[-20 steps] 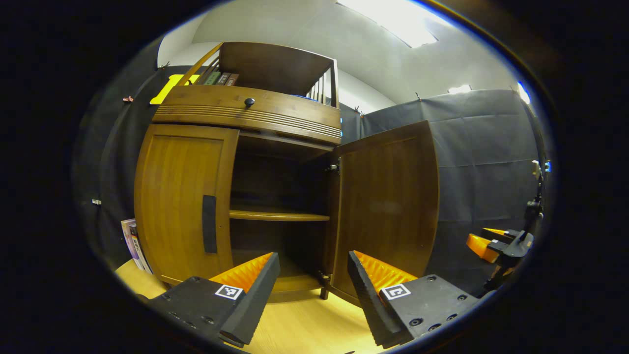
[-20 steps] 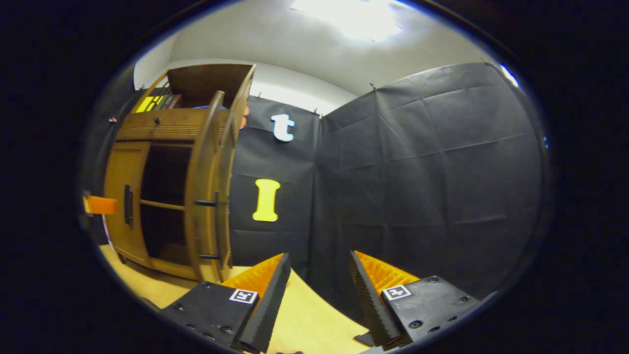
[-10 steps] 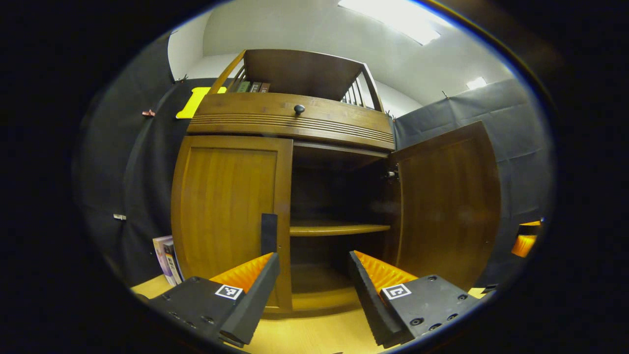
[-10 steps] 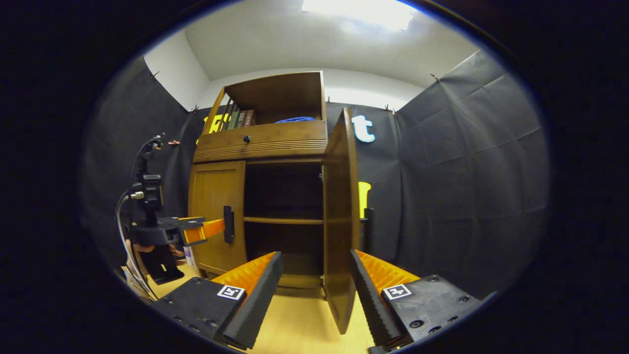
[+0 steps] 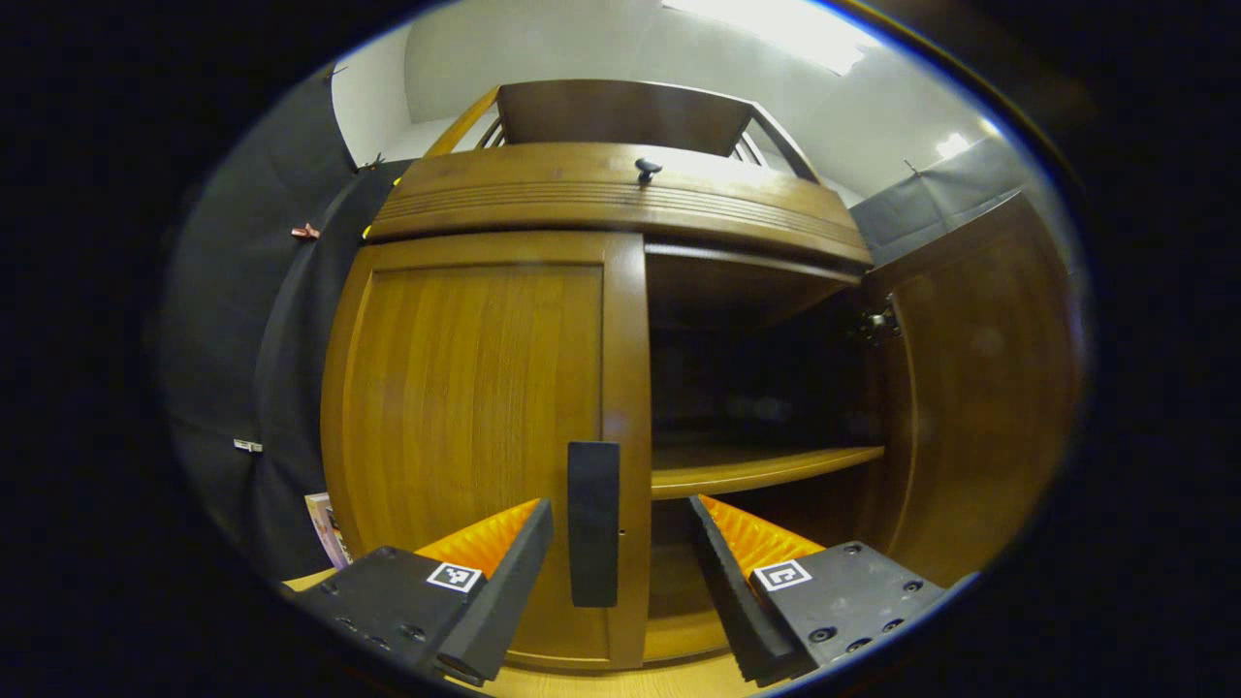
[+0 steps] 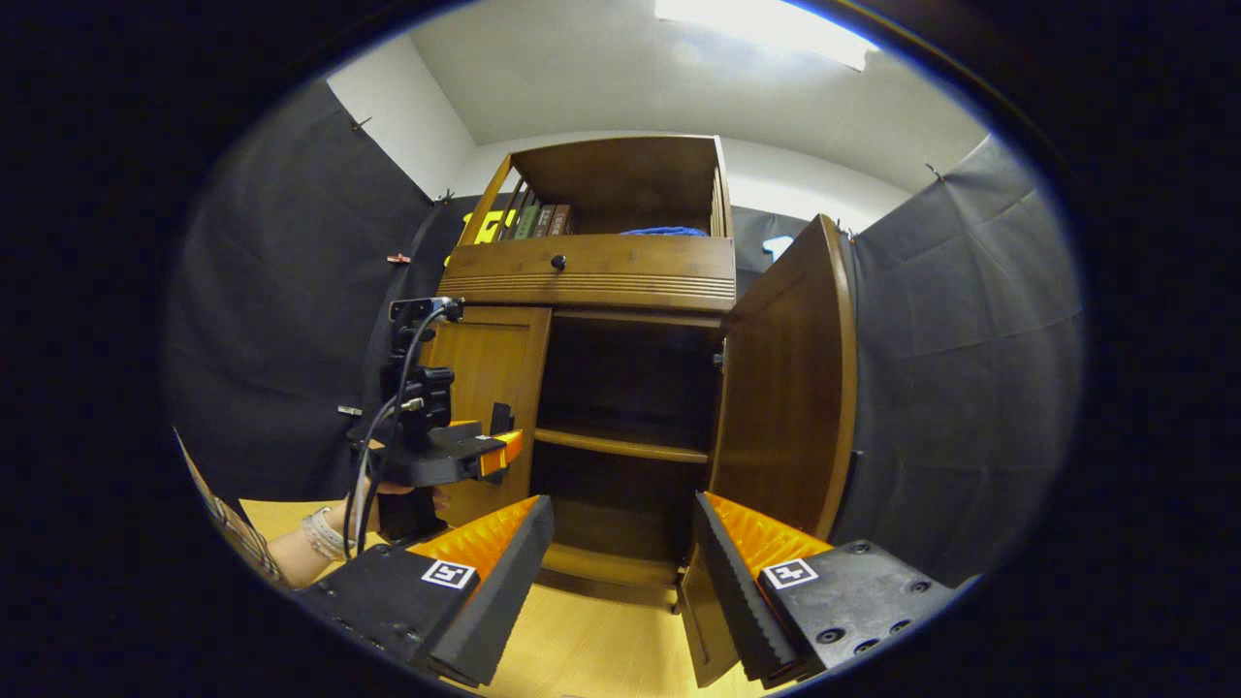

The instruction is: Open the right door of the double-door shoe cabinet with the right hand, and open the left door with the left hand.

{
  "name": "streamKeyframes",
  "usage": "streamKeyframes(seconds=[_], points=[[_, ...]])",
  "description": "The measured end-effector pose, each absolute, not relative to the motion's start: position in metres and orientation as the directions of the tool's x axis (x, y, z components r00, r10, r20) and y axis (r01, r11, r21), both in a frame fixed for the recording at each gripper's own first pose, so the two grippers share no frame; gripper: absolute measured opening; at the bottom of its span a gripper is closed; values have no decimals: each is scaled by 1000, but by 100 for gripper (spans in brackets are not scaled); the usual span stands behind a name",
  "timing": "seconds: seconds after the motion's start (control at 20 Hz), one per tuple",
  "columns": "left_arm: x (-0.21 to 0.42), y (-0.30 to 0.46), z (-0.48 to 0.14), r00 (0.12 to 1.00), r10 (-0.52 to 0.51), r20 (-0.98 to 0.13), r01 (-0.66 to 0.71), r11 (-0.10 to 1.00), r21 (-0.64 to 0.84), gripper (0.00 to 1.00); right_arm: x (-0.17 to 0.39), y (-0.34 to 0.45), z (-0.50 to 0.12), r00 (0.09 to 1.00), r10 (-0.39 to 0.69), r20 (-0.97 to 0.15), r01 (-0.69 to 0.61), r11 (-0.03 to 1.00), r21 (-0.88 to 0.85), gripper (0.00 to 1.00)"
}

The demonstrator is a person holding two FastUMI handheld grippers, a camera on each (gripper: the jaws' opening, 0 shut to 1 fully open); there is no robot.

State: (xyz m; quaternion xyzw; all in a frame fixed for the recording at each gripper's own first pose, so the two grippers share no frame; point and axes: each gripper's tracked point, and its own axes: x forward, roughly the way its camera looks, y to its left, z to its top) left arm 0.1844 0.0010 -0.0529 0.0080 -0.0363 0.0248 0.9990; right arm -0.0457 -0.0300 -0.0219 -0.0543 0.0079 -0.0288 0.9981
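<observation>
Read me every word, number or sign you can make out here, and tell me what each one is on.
No text here is legible.
Book spines on the cabinet top shelf: too small to read.
Magazine beside the cabinet: blurred.
Square markers on the left gripper and the right gripper: coded patterns, not words.
Left door and its handle: no writing.
</observation>
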Motion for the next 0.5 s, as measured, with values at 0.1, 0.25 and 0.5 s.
streamKeyframes(seconds=[0.1,0.25,0.5], points=[[199,2,-59,998,38,51,-38,999,-2,86,-28,-34,-21,998,-53,-30,50,994,-95,92],[210,8,-63,998,51,47,-50,999,-14,72,-17,-39,-22,997,-66,-31,62,993,-100,92],[210,16,-58,996,51,70,-50,999,-13,36,-12,-39,-18,997,-77,-4,76,992,-104,92]])
